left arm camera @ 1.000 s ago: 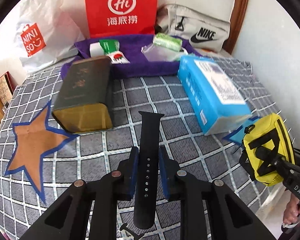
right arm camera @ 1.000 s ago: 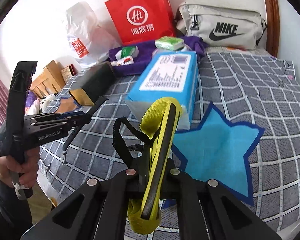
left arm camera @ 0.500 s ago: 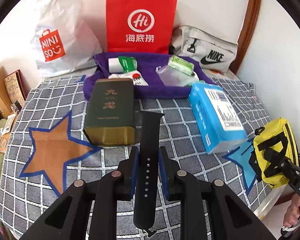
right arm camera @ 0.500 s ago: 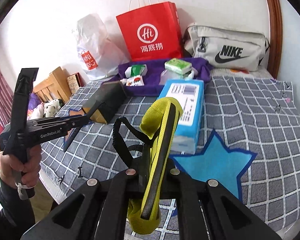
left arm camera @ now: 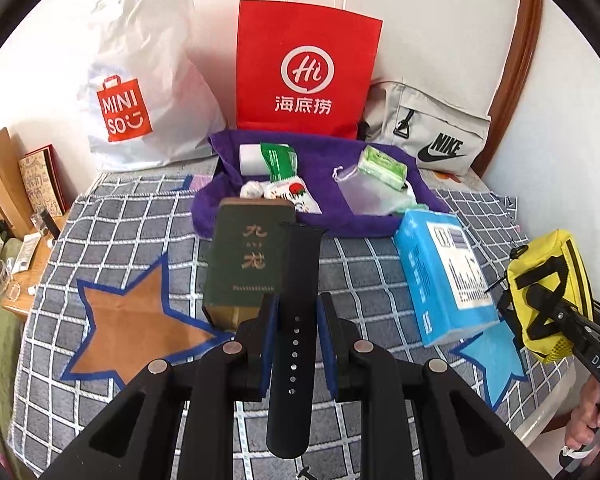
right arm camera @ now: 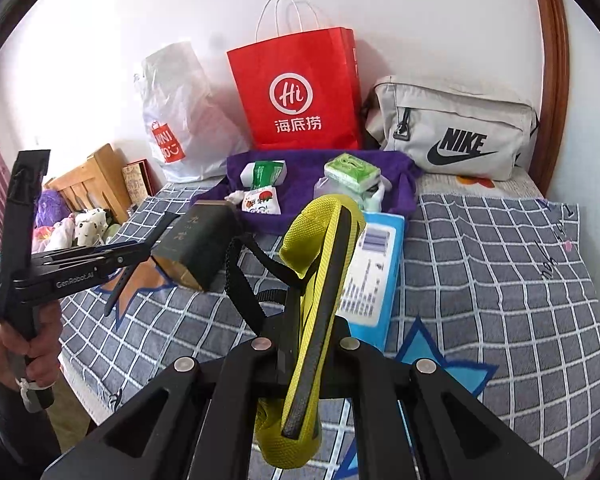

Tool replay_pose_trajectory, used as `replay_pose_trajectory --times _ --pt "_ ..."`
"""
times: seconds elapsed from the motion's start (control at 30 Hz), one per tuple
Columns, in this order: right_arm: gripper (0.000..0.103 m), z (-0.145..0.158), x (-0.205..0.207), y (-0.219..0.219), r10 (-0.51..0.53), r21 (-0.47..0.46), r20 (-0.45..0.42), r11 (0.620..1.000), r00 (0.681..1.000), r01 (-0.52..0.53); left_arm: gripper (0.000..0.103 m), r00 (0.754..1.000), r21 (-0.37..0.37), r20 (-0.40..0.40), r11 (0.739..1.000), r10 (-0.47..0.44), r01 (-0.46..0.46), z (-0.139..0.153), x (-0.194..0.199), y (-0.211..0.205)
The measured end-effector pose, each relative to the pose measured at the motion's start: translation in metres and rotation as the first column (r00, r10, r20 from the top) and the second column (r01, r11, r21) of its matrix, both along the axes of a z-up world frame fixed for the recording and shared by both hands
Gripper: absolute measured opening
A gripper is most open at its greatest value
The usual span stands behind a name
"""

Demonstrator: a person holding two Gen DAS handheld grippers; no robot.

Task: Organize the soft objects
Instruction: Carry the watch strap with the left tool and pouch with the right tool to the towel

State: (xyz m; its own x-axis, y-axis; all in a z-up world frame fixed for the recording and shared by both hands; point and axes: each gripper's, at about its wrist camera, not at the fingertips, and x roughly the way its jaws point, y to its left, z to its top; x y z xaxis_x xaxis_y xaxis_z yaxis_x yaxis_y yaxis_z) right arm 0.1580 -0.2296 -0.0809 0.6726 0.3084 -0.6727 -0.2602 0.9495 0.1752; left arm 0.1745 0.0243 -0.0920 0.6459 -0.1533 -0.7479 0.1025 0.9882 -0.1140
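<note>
The left gripper (left arm camera: 296, 320) is clamped on a black strap (left arm camera: 294, 344), its blue pads pressing both edges while the strap runs lengthwise between them, one end poking forward and the other hanging back toward the camera. The right gripper (right arm camera: 306, 344) is closed tight on a yellow pouch (right arm camera: 316, 280), which stands on edge between its fingers, black trim facing the lens and a black loop (right arm camera: 240, 276) curling off to the left. Both are held above a bed covered in a grey checked blanket (left arm camera: 380, 280). Just beyond the strap's tip lies a dark green box (left arm camera: 246, 256), with an orange star (left arm camera: 136, 328) sewn into the blanket to its left. Right of the left gripper a blue box (left arm camera: 440, 276) lies near a blue star (left arm camera: 492, 356), and the pouch shows past it at the frame's right edge. In the right wrist view the blue box sits directly behind the pouch and the blue star (right arm camera: 444, 360) lies beside the right gripper, while the left gripper (right arm camera: 112, 258), seen side-on in a hand (right arm camera: 32, 348), hangs off to the left. Farther back, a purple cloth (left arm camera: 340, 208) carries small packets, among them a green one (left arm camera: 382, 166). Against the wall stand a white bag (left arm camera: 140, 92), a red bag (left arm camera: 304, 68) and a grey bag (left arm camera: 432, 132).
</note>
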Motion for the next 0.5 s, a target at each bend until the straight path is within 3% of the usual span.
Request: replay_pose_trajectory --times 0.5 --pt "0.005 0.011 0.053 0.011 0.018 0.002 -0.010 1.000 1.000 -0.018 0.020 1.000 -0.007 0.011 1.000 0.006 -0.005 0.011 0.039 0.003"
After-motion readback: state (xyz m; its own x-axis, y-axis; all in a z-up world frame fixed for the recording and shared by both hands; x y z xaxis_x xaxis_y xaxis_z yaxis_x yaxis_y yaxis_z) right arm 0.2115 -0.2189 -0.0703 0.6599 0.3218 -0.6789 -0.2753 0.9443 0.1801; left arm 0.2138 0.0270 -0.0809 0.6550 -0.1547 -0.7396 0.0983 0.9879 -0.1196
